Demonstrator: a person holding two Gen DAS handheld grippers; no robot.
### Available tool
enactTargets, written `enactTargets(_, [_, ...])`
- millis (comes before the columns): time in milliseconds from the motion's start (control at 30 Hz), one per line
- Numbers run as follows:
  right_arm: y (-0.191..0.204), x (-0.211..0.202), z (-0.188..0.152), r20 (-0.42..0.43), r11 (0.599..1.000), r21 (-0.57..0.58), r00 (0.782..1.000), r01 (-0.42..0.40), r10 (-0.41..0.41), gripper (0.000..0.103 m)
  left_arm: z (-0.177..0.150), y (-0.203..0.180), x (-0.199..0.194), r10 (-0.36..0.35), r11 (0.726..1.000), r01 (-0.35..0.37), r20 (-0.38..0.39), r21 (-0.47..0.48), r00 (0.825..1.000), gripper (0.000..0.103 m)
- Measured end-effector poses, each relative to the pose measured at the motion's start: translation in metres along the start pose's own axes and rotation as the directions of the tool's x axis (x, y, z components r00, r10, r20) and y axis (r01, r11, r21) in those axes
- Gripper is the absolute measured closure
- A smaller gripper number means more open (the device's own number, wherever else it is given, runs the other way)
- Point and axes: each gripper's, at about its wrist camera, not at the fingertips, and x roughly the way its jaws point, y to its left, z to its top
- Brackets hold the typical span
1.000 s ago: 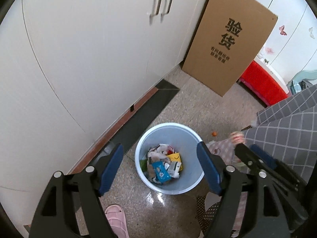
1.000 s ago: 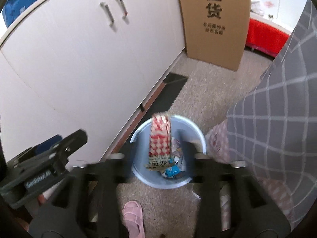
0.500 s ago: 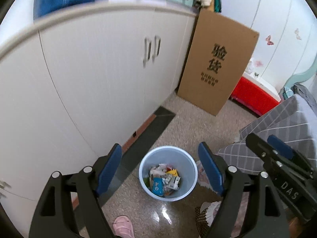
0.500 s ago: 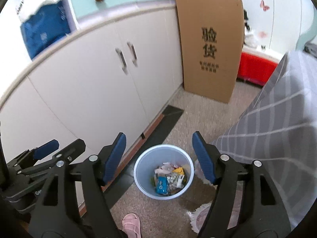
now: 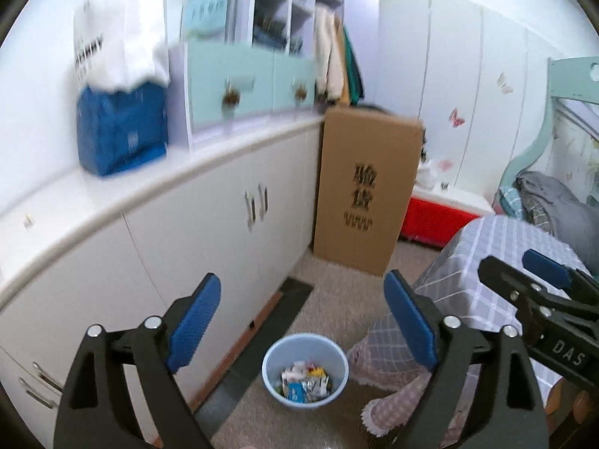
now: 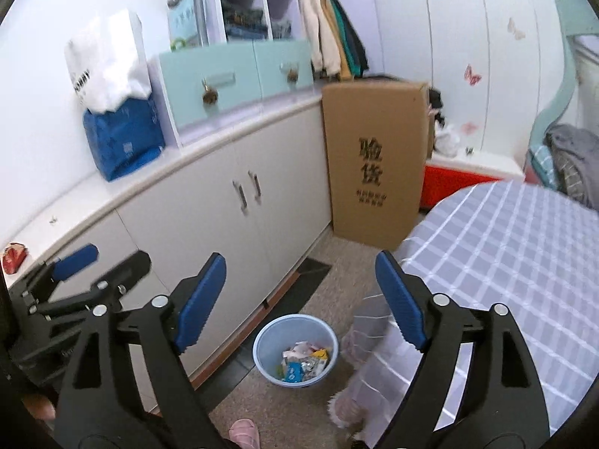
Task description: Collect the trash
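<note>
Both grippers are empty right now. Left gripper (image 5: 301,323) and right gripper (image 6: 299,299) each have their jaws spread wide, having just been opening, with nothing between the pads. Down on the floor the blue bin (image 6: 295,350) sits beside the white cabinet (image 6: 209,224), just off the corner of the checked table (image 6: 524,254), already holding a pile of wrappers (image 6: 305,363). So I'd say I'm between drops and hunting for the next piece. Only candidate I can spot is a small red thing (image 6: 14,256) on the countertop at far left, can't tell what it is. Next move would be swinging over there and lining the jaws up on it.
</note>
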Motion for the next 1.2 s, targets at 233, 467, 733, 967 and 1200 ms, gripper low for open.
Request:
enactTargets(233, [-0.022,-0.089,0.001,0.104,0.999,-0.002,0.994,0.037,-0.036,0.012,0.006,-0.033,-0.082,-0.054,0.998,0.050,0.108,0.039,0.993,0.010])
enactTargets(467, [-0.038,-0.158,-0.017,0.198,0.994,-0.006,0.974,0.110,-0.107,0.009,-0.002,-0.068,-0.134,-0.102,0.991,0.087,0.151,0.098,0.983,0.009])
enactTargets(733, [-0.049,-0.200,-0.039,0.246,0.988,0.009,0.958,0.151,-0.149,0.008,-0.015,-0.094,-0.175,-0.157,0.981,0.128,0.201,0.147,0.967,0.008])
enactTargets(967, [-0.056,-0.210,-0.052,0.246,0.987,0.023,0.956,0.161,-0.162,0.007,-0.025,-0.108,-0.188,-0.136,0.983,0.105,0.214,0.150,0.967,0.005])
enactTargets(1200, [-0.056,-0.212,-0.059,0.255,0.984,0.027,0.950,0.179,-0.180,0.007,-0.030,-0.115,-0.186,-0.147,0.980,0.114,0.208,0.163,0.967,0.005])
